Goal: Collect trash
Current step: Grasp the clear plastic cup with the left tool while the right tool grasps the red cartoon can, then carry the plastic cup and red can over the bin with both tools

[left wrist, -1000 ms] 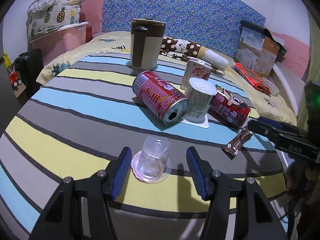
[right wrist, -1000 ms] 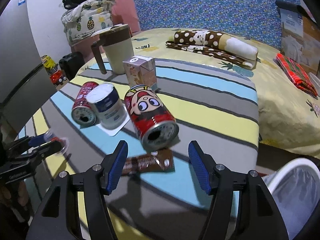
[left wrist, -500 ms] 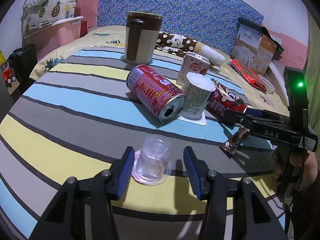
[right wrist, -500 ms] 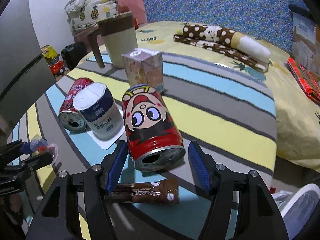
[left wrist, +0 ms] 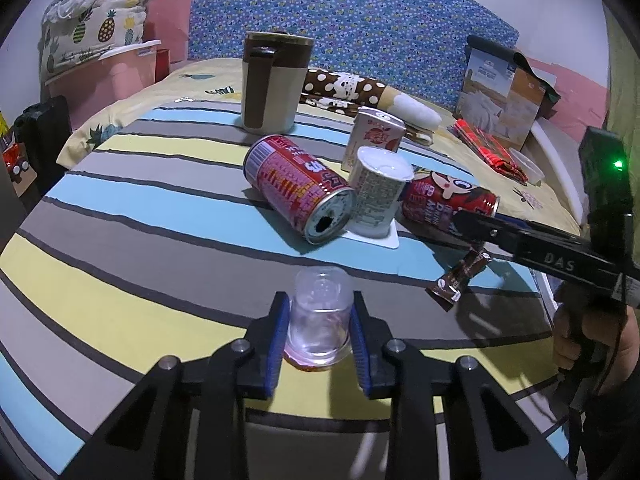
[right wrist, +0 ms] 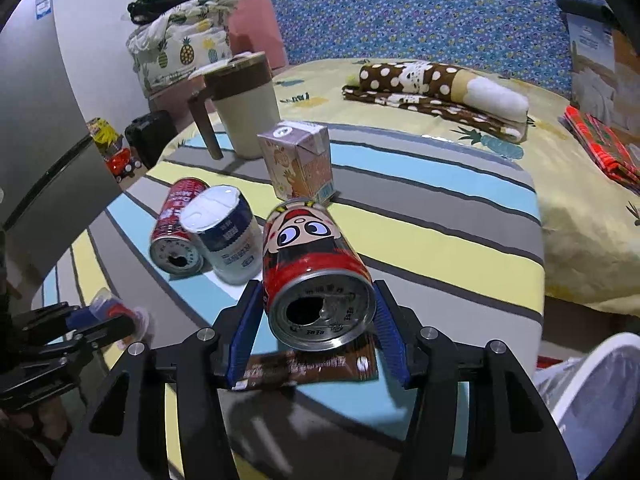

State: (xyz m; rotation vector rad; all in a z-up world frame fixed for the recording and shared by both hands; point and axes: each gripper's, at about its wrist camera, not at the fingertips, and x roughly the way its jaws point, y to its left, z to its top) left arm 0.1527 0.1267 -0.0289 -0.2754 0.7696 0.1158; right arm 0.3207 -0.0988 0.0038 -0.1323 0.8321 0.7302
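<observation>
A home bedroom: a bed (left wrist: 192, 80) with a pineapple-print sheet runs behind the striped worktop (left wrist: 120, 208), with a folded dotted blanket (right wrist: 432, 84) and piled bedding (left wrist: 96, 36).

Left gripper (left wrist: 320, 328) clamped on upturned clear cup (left wrist: 319, 316), red can (left wrist: 300, 190) and white cup (left wrist: 378, 192) beyond, wrapper (left wrist: 460, 280) ahead-right

Clear plastic cup (left wrist: 320, 316) stands upside down near the table's front edge; cartoon can (right wrist: 316, 280) lies on its side, open end forward, over a brown wrapper (right wrist: 308, 366).
</observation>
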